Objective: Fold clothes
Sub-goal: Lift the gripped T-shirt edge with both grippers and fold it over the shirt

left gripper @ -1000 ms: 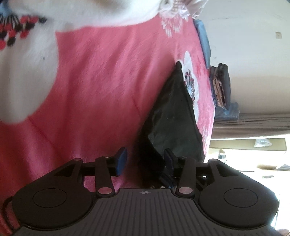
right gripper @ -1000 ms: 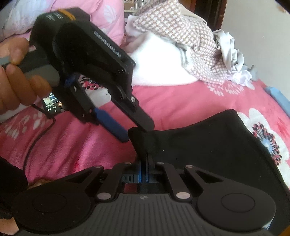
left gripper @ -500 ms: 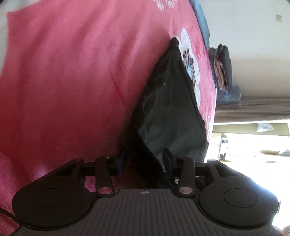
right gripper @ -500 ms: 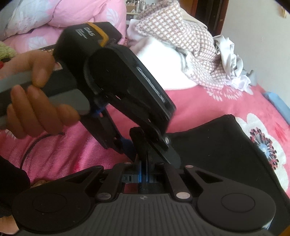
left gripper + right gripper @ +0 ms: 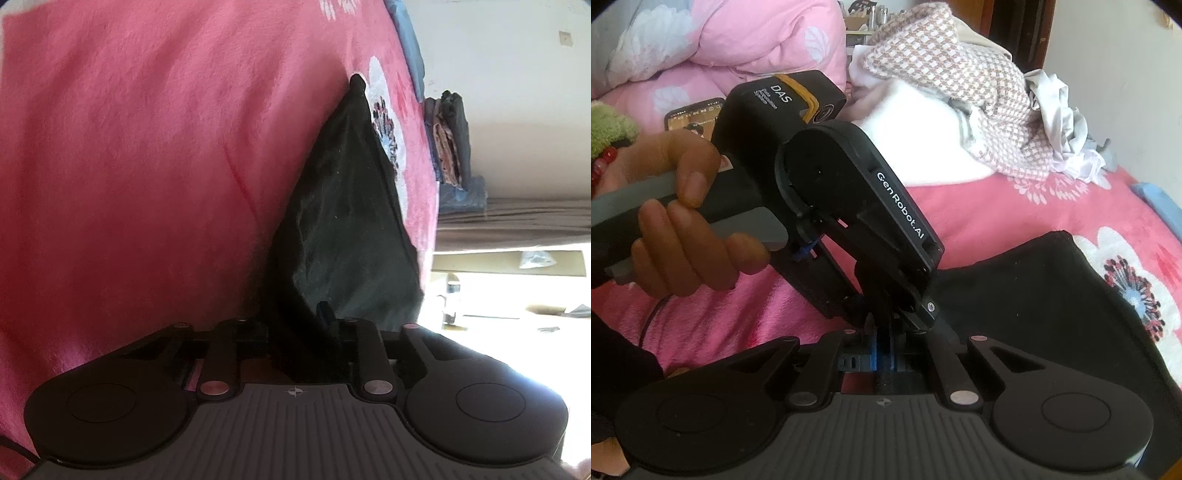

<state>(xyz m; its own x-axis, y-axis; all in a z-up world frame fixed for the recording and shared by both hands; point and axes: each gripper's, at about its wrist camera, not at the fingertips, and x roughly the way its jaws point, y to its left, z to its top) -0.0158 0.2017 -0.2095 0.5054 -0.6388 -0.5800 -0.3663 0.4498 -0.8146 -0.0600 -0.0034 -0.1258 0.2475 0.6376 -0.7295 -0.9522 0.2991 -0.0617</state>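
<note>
A black garment [image 5: 1052, 295] lies spread on the pink flowered bedspread [image 5: 997, 206], running off to the right. Its near corner is lifted and pinched between the blue pads of my right gripper [image 5: 882, 350], which is shut on it. My left gripper [image 5: 886, 314], held in a person's hand [image 5: 679, 229], comes down from the upper left onto that same corner, just above the right one. In the left wrist view the black garment [image 5: 343, 221] rises in a dark peak from the left gripper [image 5: 303, 321], whose fingers are drawn in on the cloth; one finger is hidden behind it.
A heap of unfolded clothes, checkered pink-white [image 5: 960, 92] and white [image 5: 916, 147], sits at the back of the bed. A pink quilt [image 5: 757, 40], a phone [image 5: 690, 114] and a green plush [image 5: 609, 129] lie at the left. Folded items [image 5: 447, 140] stand against the wall.
My left gripper moved down onto the garment corner beside the right gripper, and its fingers went from wide open to closed on the cloth. The right gripper kept its hold.
</note>
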